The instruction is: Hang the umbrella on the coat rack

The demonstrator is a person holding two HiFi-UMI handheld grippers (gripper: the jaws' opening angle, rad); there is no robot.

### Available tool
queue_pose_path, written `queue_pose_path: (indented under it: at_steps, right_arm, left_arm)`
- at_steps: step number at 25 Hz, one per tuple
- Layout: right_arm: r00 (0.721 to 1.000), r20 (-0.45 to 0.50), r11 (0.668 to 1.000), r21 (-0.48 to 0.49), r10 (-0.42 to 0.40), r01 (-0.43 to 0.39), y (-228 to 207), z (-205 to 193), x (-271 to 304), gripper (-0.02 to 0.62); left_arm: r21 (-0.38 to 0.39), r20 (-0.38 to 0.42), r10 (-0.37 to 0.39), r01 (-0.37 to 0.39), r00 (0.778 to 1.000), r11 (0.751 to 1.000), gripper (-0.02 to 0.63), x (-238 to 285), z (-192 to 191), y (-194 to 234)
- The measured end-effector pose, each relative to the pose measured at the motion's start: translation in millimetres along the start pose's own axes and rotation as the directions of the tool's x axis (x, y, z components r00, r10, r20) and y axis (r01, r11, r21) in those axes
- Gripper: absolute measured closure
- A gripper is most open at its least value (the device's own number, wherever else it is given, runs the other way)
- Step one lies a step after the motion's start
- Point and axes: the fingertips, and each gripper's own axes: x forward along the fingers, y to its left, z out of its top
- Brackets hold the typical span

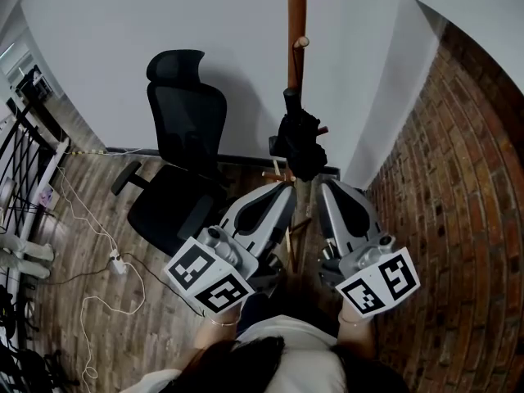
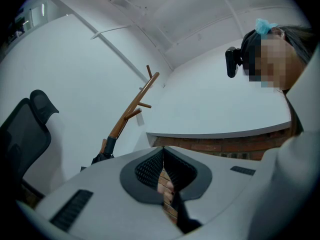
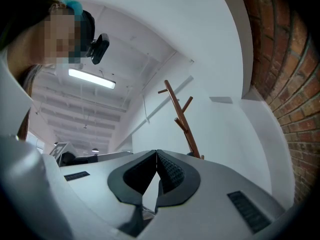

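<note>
a plank floor meets a white wall and, at right, a brick wall. a black office chair stands just left of the wooden coat rack, where the folded black umbrella hangs against the pole. below it, the left gripper and right gripper are both closed on nothing. white cable trails across the floor.
</note>
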Motion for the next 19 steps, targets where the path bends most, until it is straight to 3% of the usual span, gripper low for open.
queue_pose_path:
  at_steps: [19]
  right_arm:
    - [0.999, -0.002, 0.999, -0.014, -0.044, 0.044, -9.4, 1.4, -15.7, 0.56]
  left_arm:
    - [-0.007, -0.019, -0.016, 0.016, 1.0, 1.0, 0.594, 12.7, -11.7, -6.5]
